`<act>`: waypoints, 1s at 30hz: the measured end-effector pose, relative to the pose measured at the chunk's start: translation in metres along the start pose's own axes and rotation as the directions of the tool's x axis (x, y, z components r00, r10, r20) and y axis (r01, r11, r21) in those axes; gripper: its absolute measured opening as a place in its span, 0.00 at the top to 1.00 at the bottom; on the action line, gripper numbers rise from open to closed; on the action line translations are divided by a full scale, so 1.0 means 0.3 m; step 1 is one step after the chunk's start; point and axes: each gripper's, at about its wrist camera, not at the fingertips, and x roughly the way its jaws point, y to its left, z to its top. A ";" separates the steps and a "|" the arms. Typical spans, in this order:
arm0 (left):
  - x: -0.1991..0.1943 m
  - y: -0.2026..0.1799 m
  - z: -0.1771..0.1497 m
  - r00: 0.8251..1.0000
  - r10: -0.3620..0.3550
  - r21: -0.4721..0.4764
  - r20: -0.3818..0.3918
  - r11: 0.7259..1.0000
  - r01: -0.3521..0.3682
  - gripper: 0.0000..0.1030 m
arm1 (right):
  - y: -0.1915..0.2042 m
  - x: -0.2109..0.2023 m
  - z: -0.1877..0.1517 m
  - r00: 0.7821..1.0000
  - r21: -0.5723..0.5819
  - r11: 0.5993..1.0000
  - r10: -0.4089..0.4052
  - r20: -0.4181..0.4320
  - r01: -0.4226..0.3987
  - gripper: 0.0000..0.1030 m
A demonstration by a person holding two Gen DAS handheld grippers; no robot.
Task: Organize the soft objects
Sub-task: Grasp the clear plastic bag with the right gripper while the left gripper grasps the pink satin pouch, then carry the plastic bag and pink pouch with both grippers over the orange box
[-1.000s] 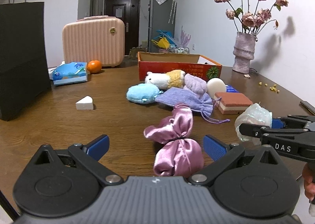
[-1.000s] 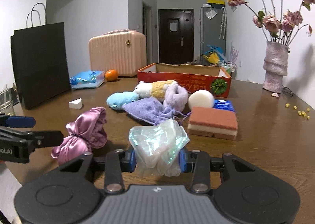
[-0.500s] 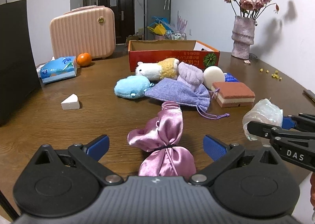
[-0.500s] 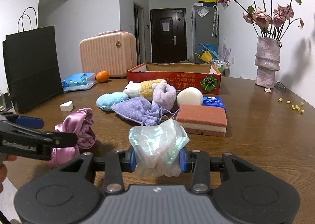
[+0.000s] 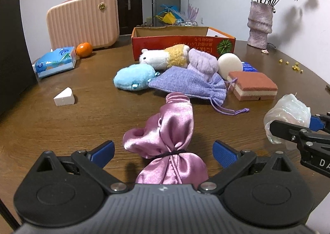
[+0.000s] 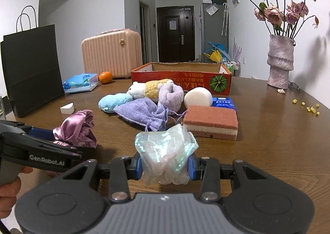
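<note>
Since the earlier frames the pink satin pouch [image 5: 169, 147] sits lower and more central in the left wrist view, with its tied waist now between the blue pads and its near bulb partly hidden under the left gripper [image 5: 163, 150]. That gripper has closed in on the pouch from above and behind. Its jaws stand wide, both pads clear of the fabric on either side. No grasp has been made yet.

Judgement: the approach is nearly complete. The likely next step is to close on the waist, where the black tie cinches the satin.

Orientation: the pouch lies on the wooden table [image 5: 61, 131] with its long axis running away from the left gripper. The ruffled open end points toward the lavender drawstring bag [image 5: 189, 83] and just about reaches its near edge. The jaws therefore straddle the axis crosswise, which suits a pinch at the narrowest point.

The right gripper [image 6: 165, 167] shows no change. It is clamped narrowly on a crumpled iridescent plastic bag [image 6: 165, 151], pads pressing both sides, held just above the table.

Beyond these lie a blue plush [image 5: 134, 77], a white-and-yellow plush [image 5: 165, 56] and a layered sponge [image 5: 253, 85]. The orange cardboard box [image 5: 183, 42] stands open behind them, the probable destination, with nothing visible inside from here.
</note>
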 end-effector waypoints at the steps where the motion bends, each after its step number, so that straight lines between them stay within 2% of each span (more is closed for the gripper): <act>1: 0.004 0.000 -0.002 1.000 0.000 0.000 -0.001 1.000 0.000 0.00 | 0.000 0.002 0.001 1.000 0.001 1.000 0.000 -0.001 0.000 0.62; 5: 0.009 -0.003 -0.007 1.000 0.003 0.004 0.000 1.000 -0.003 0.03 | -0.001 0.008 0.001 1.000 0.004 1.000 0.001 -0.005 -0.001 0.62; 8: 0.013 -0.006 -0.011 1.000 -0.006 0.003 -0.006 1.000 0.006 0.13 | -0.005 0.012 0.000 1.000 0.007 1.000 0.001 -0.006 -0.001 0.62; 10: 0.018 -0.006 -0.013 1.000 -0.013 0.002 -0.012 1.000 0.013 0.27 | -0.007 0.013 0.000 1.000 0.009 1.000 0.000 -0.007 0.000 0.62; 13: 0.027 -0.005 -0.018 0.999 -0.029 -0.002 -0.027 1.000 0.029 0.41 | -0.008 0.012 0.000 1.000 0.009 1.000 0.001 -0.006 -0.001 0.62; 14: 0.029 -0.005 -0.019 0.999 -0.036 -0.001 -0.029 0.999 0.036 0.51 | -0.008 0.012 0.000 1.000 0.009 1.000 0.001 -0.006 -0.001 0.62; 15: 0.031 -0.005 -0.021 0.998 -0.045 -0.001 -0.033 0.999 0.045 0.55 | -0.008 0.013 -0.001 1.000 0.009 1.000 0.002 -0.005 -0.002 0.62; 21: 0.025 -0.009 -0.023 0.998 -0.061 0.003 -0.028 0.998 0.061 0.64 | -0.007 0.013 -0.001 1.000 0.009 1.000 0.002 -0.005 -0.002 0.62; 30: -0.002 -0.011 -0.010 0.997 -0.076 0.011 0.002 0.997 0.076 0.65 | -0.004 0.009 0.006 1.000 0.004 1.000 0.000 0.005 0.000 0.62</act>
